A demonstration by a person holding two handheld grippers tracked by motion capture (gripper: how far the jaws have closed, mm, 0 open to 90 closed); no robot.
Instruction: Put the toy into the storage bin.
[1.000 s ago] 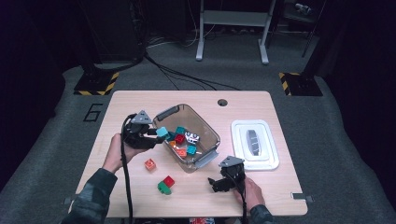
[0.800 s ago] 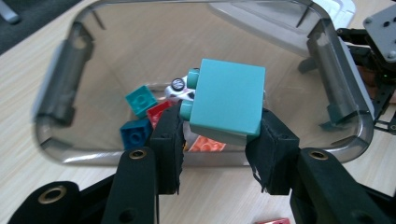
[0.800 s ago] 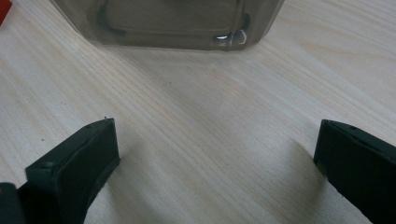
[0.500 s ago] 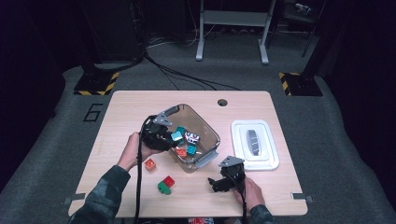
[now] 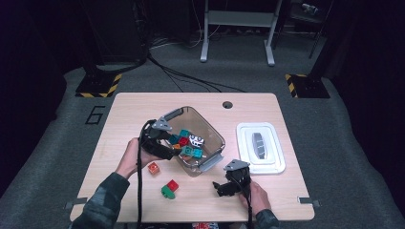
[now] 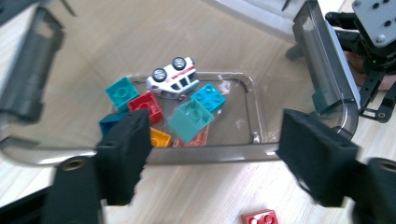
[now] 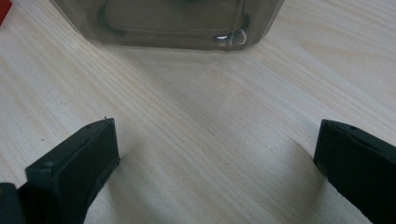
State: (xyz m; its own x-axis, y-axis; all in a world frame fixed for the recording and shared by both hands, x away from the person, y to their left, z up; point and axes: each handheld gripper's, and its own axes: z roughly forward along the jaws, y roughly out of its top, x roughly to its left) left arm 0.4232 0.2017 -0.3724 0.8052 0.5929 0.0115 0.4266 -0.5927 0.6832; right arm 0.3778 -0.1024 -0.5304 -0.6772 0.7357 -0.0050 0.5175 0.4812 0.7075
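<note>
While both forearms reach in over the near edge of the table [image 5: 124,109], the right gripper [image 5: 223,187] sits low by that edge, right of centre, jaws spread wide and holding nothing. In the right gripper view its jaws rest close over bare wood, well apart, with the end wall of the bin just ahead.

Left of it, near the same edge, a red brick [image 5: 173,185] and a green brick [image 5: 167,192] lie touching, and a little farther in sits an orange brick [image 5: 153,168], loose on the table.

Now the left gripper [image 5: 167,151]: it hangs at the bin's left long wall, nosing over the rim. In the left gripper view its jaws are spread wide, nothing between them, framing the contents from above.

The clear bin [image 5: 216,137] stands at the table's centre, its long axis running from the far left toward the near right corner, a grey handle at each end. Inside, in the left gripper view, a white toy car [image 6: 171,80] lies upside down, wheels up. Around it: teal bricks [image 6: 190,121], a red one [image 6: 146,103] and an orange one [image 6: 159,138], piled together.

Farther right, near the right edge, a white lid [image 5: 261,148] lies flat, a grey handle along its middle, its long axis running near to far.

At the far edge, a round hole [image 5: 227,104] in the tabletop.
</note>
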